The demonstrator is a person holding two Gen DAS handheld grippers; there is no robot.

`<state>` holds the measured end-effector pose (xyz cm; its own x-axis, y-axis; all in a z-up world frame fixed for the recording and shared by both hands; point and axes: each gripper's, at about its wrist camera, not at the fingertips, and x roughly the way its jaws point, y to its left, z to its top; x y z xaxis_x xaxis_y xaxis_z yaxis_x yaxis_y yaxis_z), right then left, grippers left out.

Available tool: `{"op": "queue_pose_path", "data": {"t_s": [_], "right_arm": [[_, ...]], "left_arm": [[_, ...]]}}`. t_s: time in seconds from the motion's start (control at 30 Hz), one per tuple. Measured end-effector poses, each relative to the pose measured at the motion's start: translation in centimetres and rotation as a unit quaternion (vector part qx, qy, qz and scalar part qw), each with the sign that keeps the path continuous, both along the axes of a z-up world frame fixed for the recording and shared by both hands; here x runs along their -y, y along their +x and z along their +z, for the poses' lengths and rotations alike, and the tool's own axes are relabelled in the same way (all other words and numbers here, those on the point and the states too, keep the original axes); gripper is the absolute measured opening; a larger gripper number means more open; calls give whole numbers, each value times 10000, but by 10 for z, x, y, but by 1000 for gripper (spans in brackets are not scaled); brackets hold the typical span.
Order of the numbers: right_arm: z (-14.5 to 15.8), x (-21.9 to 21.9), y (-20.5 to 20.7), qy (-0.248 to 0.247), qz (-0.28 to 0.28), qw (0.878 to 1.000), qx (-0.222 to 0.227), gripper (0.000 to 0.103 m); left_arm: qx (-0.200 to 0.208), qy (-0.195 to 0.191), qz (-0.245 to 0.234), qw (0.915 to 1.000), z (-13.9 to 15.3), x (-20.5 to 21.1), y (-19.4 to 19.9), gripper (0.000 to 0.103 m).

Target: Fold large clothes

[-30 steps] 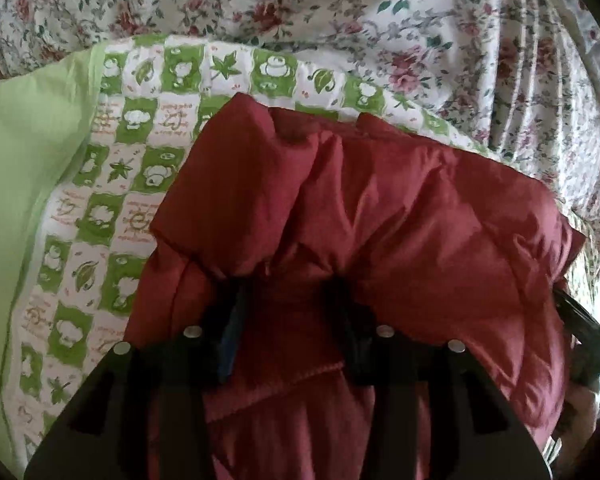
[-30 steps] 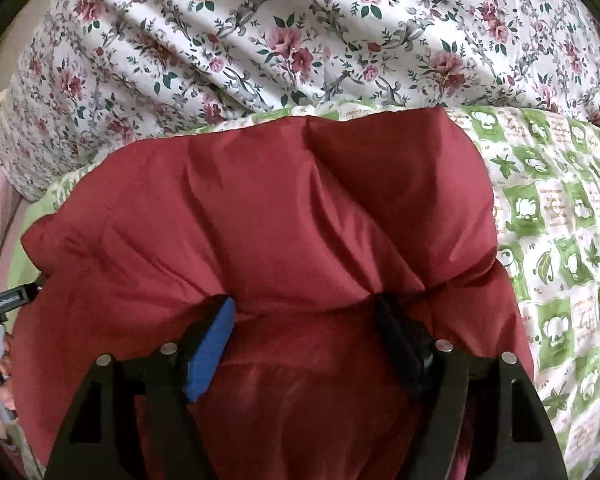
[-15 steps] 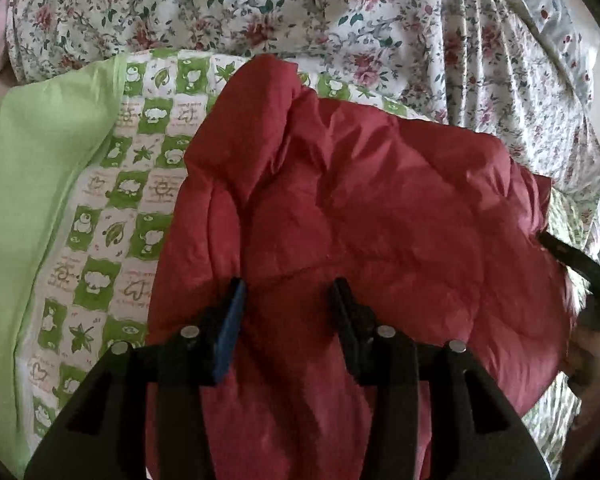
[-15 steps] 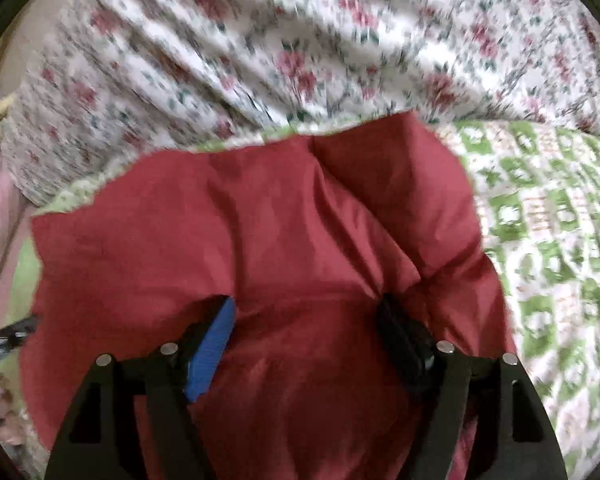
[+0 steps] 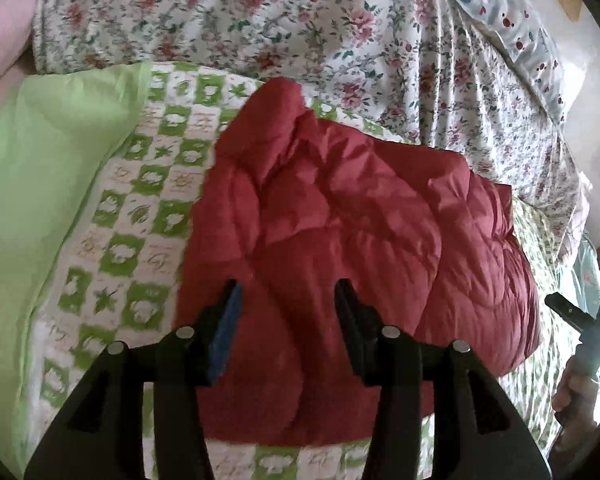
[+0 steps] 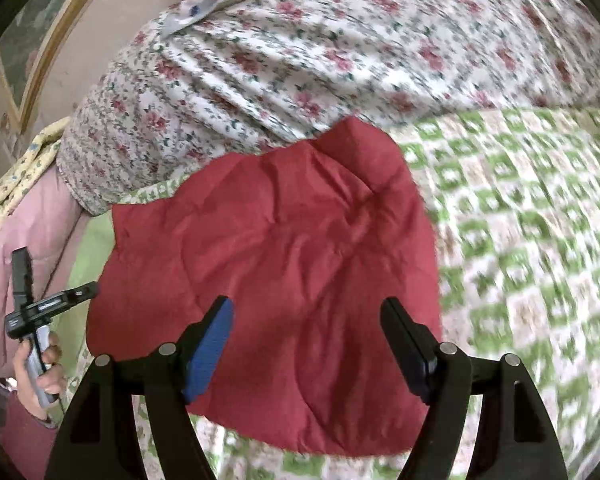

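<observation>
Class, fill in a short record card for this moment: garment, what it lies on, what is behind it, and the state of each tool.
garment: red padded jacket, folded into a bundle
lies on: green checked quilt
behind it: floral bedding
left tool: open, above the jacket, holding nothing
right tool: open, above the jacket, holding nothing

A bed (image 5: 112, 248) covered by a quilt checked in green and white squares (image 6: 520, 240) fills the lower part of both views. A folded red padded jacket (image 5: 340, 216) lies directly on the quilt at the centre of the frame. In the left wrist view a plain light green cloth (image 5: 40, 184) lies on the bed at the left edge. A bulky duvet with a pink rose print (image 5: 340, 32) is heaped across the upper part of the frame, touching the jacket's far edge.
</observation>
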<state>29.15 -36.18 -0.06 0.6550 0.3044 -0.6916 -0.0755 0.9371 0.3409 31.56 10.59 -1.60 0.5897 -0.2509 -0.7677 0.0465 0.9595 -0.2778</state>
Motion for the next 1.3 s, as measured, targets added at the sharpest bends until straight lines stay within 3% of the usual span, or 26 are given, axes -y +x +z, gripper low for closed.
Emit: {"op": "queue_pose_path", "data": {"t_s": [0.3, 0.53, 0.73, 1.0, 1.07, 1.13, 1.2, 1.3], "right_arm": [[-17, 31, -8, 258, -284, 9990, -229, 77], [-35, 50, 8, 811, -280, 9951, -490, 79], [-64, 57, 37, 1607, -163, 9827, -908, 82], [-92, 49, 72, 2311, 79, 9638, -1324, 89], [-95, 47, 77, 2364, 78, 9621, -1358, 90], [-96, 44, 79, 2385, 104, 9612, -1381, 88], [-95, 40, 80, 2330, 143, 9622, -1403, 85], [-93, 39, 78, 2399, 245, 9602, -1411, 61]], "left_arm": [[-151, -419, 68, 9990, -14, -37, -19, 67], [-516, -1158, 16, 9919, -41, -56, -4, 75], [-766, -1850, 5, 9797, -64, -60, 23, 83], [-1121, -2813, -89, 9530, -93, -58, 53, 96], [-1196, -3052, -121, 9447, -101, -55, 57, 96], [-1158, -3081, -157, 9442, -102, -53, 58, 95], [-1047, -3015, -251, 9474, -98, -49, 56, 81], [-873, -2923, -371, 9516, -85, -47, 51, 59]]}}
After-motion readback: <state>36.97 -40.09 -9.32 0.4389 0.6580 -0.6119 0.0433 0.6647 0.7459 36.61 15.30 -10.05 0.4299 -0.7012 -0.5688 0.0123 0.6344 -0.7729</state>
